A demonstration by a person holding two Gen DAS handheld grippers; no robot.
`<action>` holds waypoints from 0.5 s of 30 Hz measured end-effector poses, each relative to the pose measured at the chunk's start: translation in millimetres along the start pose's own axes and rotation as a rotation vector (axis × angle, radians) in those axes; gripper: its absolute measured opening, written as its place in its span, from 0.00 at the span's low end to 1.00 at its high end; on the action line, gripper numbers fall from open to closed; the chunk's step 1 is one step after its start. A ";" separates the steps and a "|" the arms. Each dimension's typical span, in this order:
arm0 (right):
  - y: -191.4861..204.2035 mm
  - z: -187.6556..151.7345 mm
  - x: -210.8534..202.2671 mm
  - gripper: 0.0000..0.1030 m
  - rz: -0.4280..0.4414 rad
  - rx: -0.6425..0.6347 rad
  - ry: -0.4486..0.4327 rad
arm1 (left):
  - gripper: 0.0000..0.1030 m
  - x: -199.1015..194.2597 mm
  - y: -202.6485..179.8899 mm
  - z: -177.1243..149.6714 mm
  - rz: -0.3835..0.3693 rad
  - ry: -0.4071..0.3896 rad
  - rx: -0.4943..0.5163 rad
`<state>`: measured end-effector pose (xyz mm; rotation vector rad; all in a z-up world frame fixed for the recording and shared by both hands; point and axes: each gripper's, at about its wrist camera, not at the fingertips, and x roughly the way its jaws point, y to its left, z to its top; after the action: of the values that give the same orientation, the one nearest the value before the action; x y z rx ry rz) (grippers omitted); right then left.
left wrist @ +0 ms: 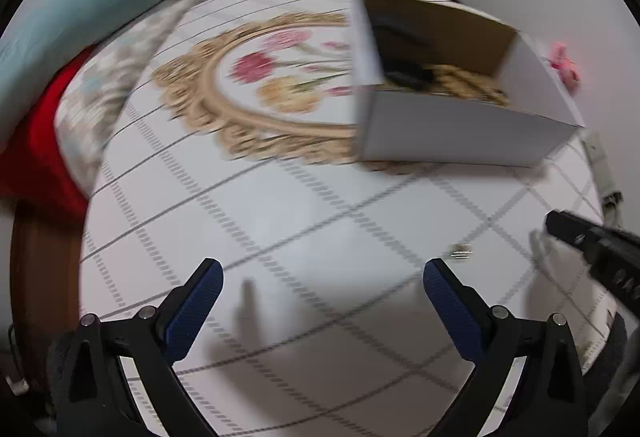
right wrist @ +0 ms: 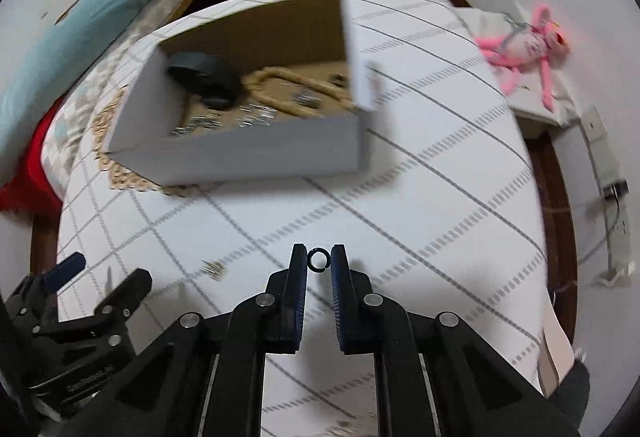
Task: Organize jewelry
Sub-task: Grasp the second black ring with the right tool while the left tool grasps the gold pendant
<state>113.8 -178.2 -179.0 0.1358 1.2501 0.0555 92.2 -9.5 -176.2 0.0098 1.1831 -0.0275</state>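
**Right tongs pinching ring, left tongs spread and empty**

- Right gripper (right wrist: 319, 257): fingers nearly together, small dark ring (right wrist: 318, 260) pinched between the tips, lower centre of the right wrist view, above the tablecloth (right wrist: 420, 197).
- Left gripper (left wrist: 322, 275): fingers spread wide, nothing between them, bottom of the left wrist view. It also shows at the lower left of the right wrist view.
- White cardboard box (right wrist: 248, 151): open top, sits on the cloth, upper centre-left of the right view, upper right of the left view. Inside: a dark rounded item (right wrist: 204, 71), a beige rope-like loop (right wrist: 288, 85), and scattered small metallic pieces (right wrist: 256, 117); too blurred to identify.
- One small metallic piece (left wrist: 461, 252) lies loose on the cloth, just beyond the left gripper's right finger.
- Pink plush toy (right wrist: 524, 37) at upper right, off the cloth.
- Frames are motion-blurred.
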 end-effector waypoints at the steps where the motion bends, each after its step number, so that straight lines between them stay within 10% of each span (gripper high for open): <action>1: -7.0 -3.6 -0.3 0.12 -0.003 0.016 0.000 | 0.99 0.3 -7.0 -1.6 -0.007 -0.003 0.011; 4: -25.8 -14.8 2.8 0.12 -0.005 0.059 0.008 | 0.96 5.0 -33.0 -2.3 -0.026 -0.015 0.080; 15: -47.1 -26.6 7.4 0.12 -0.005 0.113 0.007 | 0.24 18.7 -66.1 0.8 -0.029 -0.029 0.202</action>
<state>89.4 -222.0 -200.4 0.2302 1.2607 -0.0193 98.3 -76.0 -192.8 0.1693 1.1470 -0.1718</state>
